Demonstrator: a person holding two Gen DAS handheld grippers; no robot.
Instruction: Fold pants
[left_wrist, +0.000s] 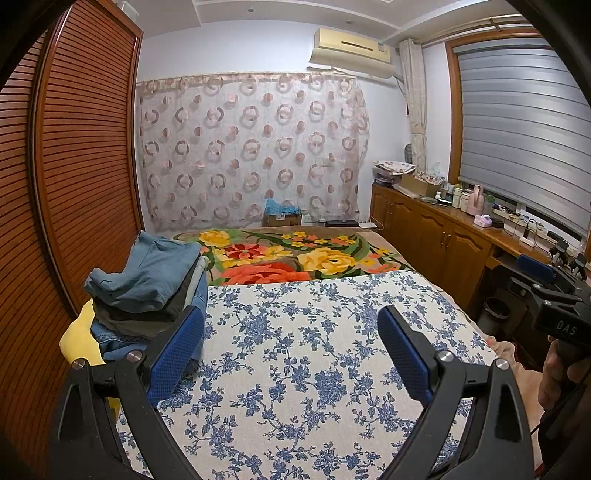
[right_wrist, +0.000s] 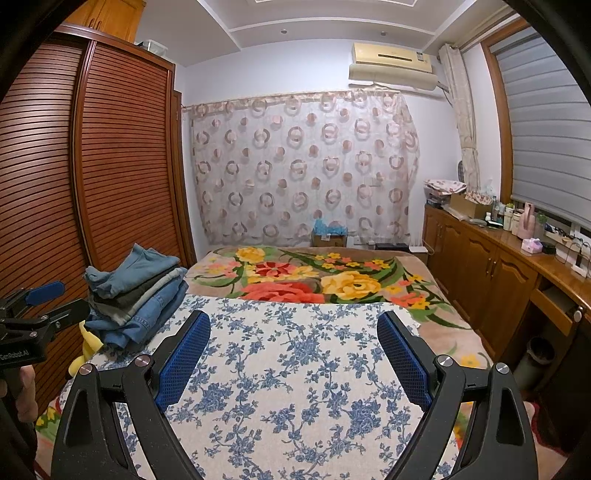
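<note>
**Between pairs: nothing laid out to fold**

Both grippers hang over the blue-flowered cloth (left_wrist: 314, 350) on the bed (left_wrist: 295, 254), the left gripper (left_wrist: 291, 347) and right gripper (right_wrist: 293, 350) each with fingers spread wide and grasping nothing. The pants sit in a stack (left_wrist: 147, 288) at the cloth's left edge, near the wardrobe (left_wrist: 74, 166). Whether those are done or waiting I cannot tell. If waiting, the next move likely calls for the left gripper to reach to the stack, pinch the top pair and spread it flat on the cloth.

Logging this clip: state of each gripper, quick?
Left gripper: open, holding nothing, above the blue floral cloth.
Right gripper: open, holding nothing.
</note>
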